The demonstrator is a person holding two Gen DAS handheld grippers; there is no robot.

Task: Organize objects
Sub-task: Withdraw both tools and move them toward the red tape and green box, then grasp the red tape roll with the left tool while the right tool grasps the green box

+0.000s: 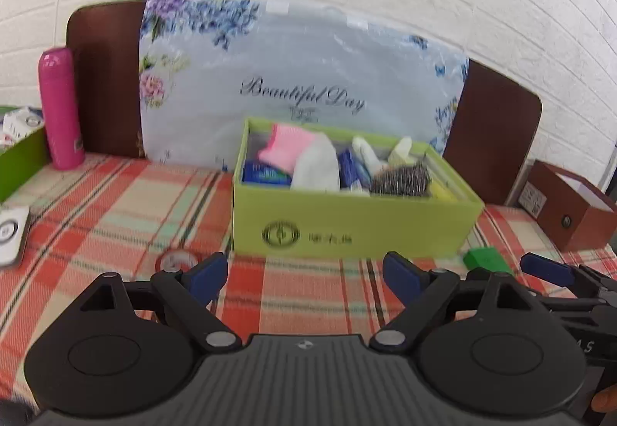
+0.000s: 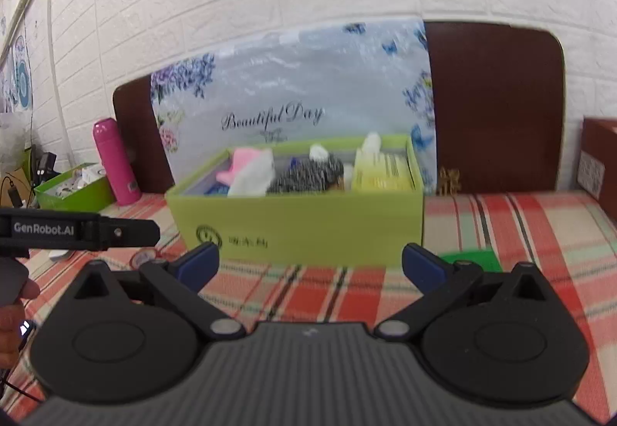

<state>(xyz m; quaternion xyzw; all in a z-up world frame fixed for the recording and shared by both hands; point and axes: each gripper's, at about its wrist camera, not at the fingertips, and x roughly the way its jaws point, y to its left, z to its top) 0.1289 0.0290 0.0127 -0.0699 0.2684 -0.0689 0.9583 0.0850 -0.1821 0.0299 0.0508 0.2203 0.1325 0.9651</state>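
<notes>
Jaws of the left gripper stand wide apart with nothing between them, only plaid cloth below. The right gripper is spread just as wide and empty. Straight ahead of both sits the green box, filled with a pink sock, white cloth, a speckled grey bundle and small packets. A round tape roll lies near the left finger; a small green block lies by the box's right corner. Behind, a floral pillow leans on a brown headboard. A pink bottle stands left, a brown box right.
</notes>
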